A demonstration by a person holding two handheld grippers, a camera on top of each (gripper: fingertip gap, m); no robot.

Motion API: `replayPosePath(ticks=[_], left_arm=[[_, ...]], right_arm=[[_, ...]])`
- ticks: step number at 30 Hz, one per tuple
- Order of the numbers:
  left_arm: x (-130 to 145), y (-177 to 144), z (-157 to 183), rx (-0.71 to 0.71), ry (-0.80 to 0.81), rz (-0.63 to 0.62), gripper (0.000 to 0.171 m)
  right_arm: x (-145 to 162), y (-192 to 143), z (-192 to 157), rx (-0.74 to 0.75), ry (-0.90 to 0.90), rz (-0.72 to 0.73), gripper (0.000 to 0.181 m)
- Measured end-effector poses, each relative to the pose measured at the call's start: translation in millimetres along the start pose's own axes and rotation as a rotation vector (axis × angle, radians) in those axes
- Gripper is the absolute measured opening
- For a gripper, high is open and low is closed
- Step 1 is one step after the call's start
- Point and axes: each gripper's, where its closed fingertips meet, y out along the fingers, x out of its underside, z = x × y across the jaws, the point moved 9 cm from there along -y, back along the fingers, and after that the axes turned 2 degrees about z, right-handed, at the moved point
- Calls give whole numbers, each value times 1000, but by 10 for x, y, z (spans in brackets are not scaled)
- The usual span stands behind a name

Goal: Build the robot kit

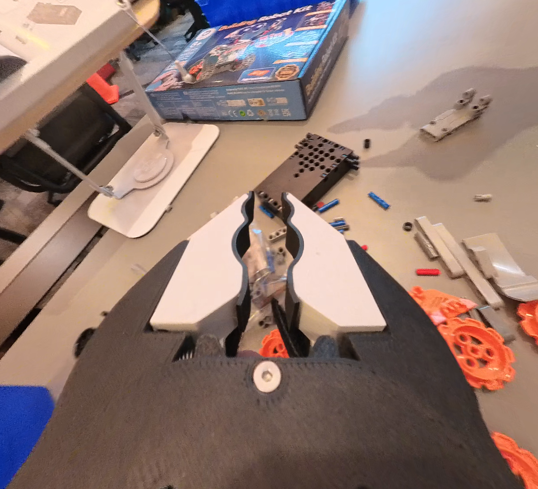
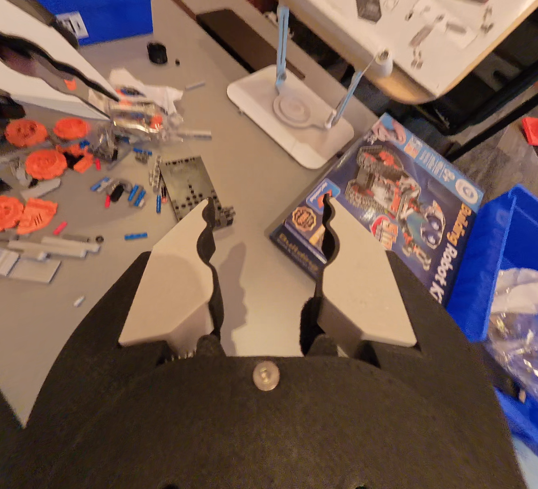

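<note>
1. Clear plastic bag [image 1: 263, 268] of small parts sits pinched between the left gripper's [image 1: 267, 198] nearly closed fingers, above orange wheels [image 1: 477, 352].
2. Right gripper [image 2: 267, 204] hangs spread and empty over bare table [image 2: 262, 154], between the black block [image 2: 189, 184] and the blue box [image 2: 393, 198].

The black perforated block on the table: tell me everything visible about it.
The black perforated block is a long box of matte plastic, its top face dotted with round holes, small pegs and blue pins along its edges. It lies flat on the grey table, just beyond the left tongs, among loose blue pins.
</note>
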Motion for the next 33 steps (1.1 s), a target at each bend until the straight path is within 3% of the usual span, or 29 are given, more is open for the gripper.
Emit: replayPosePath(ticks=[3, 8, 14, 20, 25, 27, 31, 33], left_arm=[[7, -60, -146, -101, -1, -4, 13], [125, -69, -319, -160, -74, -15, 12], [168, -29, -301, -142, -91, -27, 13], [217, 20, -271, -122, -80, -62, 13], [216, -35, -298, -136, -68, -84, 13], [211, -81, -327, -139, -80, -106, 15], [131, -238, -392, -133, -113, -93, 15], [130, -298, -434, -151, -117, -102, 15]], right_arm=[[-117, 142, 61, -10, -6, 64, 72], [12, 418, 10, -108, 26, 83, 68], [385, 745, -216, -321, 25, -109, 74], [550, 953, -448, -422, -7, -219, 76], [627, 1097, -558, -442, -74, -254, 73], [640, 1081, -512, -444, -85, -256, 65], [646, 1016, -445, -403, -95, -278, 65], [540, 956, -455, -394, -93, -227, 62]])
